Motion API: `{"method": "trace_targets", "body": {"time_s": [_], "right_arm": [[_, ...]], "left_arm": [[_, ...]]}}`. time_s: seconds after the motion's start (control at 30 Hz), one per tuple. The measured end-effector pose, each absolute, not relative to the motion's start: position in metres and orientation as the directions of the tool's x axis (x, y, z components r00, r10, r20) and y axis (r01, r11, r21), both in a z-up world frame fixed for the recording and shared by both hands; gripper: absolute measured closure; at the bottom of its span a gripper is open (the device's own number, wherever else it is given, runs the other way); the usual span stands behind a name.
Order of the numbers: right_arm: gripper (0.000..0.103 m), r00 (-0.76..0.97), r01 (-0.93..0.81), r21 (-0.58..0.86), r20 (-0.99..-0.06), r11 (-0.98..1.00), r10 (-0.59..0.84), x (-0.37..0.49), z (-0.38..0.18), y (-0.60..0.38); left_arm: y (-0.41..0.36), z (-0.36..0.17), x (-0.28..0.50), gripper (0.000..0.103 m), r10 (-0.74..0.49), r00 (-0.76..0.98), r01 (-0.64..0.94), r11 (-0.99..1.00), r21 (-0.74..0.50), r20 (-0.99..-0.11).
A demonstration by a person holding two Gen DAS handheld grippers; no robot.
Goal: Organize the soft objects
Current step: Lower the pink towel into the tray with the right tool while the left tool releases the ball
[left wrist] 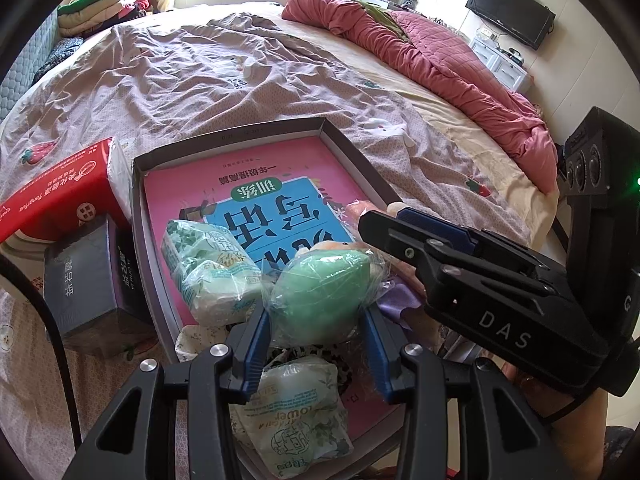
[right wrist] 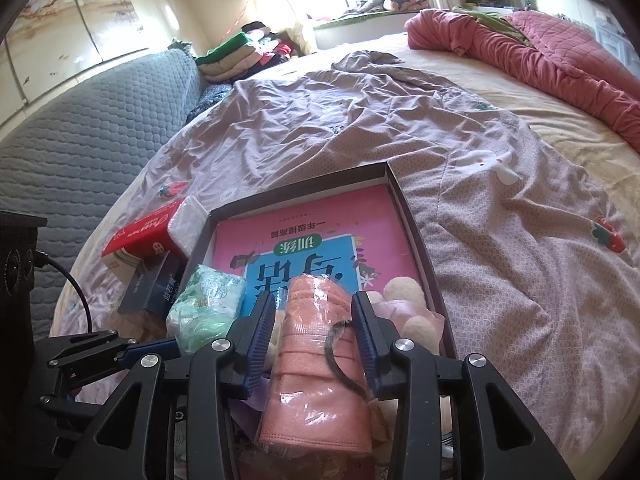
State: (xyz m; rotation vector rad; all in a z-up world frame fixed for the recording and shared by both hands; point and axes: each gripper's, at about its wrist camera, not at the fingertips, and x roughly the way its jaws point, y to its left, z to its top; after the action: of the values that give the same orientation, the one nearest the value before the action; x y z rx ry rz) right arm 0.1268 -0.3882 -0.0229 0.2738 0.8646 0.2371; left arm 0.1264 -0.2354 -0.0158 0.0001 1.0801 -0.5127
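Note:
A shallow dark box (left wrist: 344, 148) lies on the bed with a pink and blue book (left wrist: 280, 184) in it. My left gripper (left wrist: 316, 320) is shut on a green soft toy in clear plastic (left wrist: 320, 292), held over the box. Two green tissue packs lie near it, one in the box (left wrist: 208, 268) and one under my fingers (left wrist: 296, 404). My right gripper (right wrist: 314, 320) is shut on a pink wrapped pack of masks (right wrist: 316, 360) over the box (right wrist: 408, 216). A pink and cream plush (right wrist: 408, 304) lies in the box's right corner. The right gripper also shows in the left wrist view (left wrist: 384, 216).
A red tissue box (left wrist: 60, 192) and a dark grey box (left wrist: 92, 280) sit left of the dark box. A wrinkled mauve sheet (left wrist: 208, 80) covers the bed, with a red quilt (left wrist: 440, 56) at the far right. A grey headboard (right wrist: 80, 120) stands at the left.

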Motion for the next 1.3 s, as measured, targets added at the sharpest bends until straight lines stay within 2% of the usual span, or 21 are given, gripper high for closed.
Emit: {"method": "trace_targets", "body": {"time_s": [0.47, 0.8, 1.13, 1.3], "right_arm": [[0.041, 0.660, -0.066, 0.337, -0.691, 0.939, 0.294, 0.119, -0.010, -0.399], [0.039, 0.674, -0.038, 0.349, -0.683, 0.936, 0.281, 0.113, -0.004, -0.409], [0.038, 0.676, -0.025, 0.355, -0.682, 0.935, 0.277, 0.111, -0.004, -0.414], [0.033, 0.667, -0.031, 0.346, -0.691, 0.938, 0.277, 0.111, -0.006, -0.411]], "left_arm": [[-0.236, -0.015, 0.127, 0.058, -0.396, 0.369, 0.401, 0.884, -0.240, -0.841], [-0.235, -0.014, 0.127, 0.057, -0.405, 0.364, 0.391, 0.884, -0.257, -0.838], [-0.232, -0.015, 0.128, 0.049, -0.374, 0.377, 0.376, 0.898, -0.229, -0.847], [-0.232, -0.015, 0.127, 0.047, -0.370, 0.383, 0.376, 0.899, -0.223, -0.846]]}}
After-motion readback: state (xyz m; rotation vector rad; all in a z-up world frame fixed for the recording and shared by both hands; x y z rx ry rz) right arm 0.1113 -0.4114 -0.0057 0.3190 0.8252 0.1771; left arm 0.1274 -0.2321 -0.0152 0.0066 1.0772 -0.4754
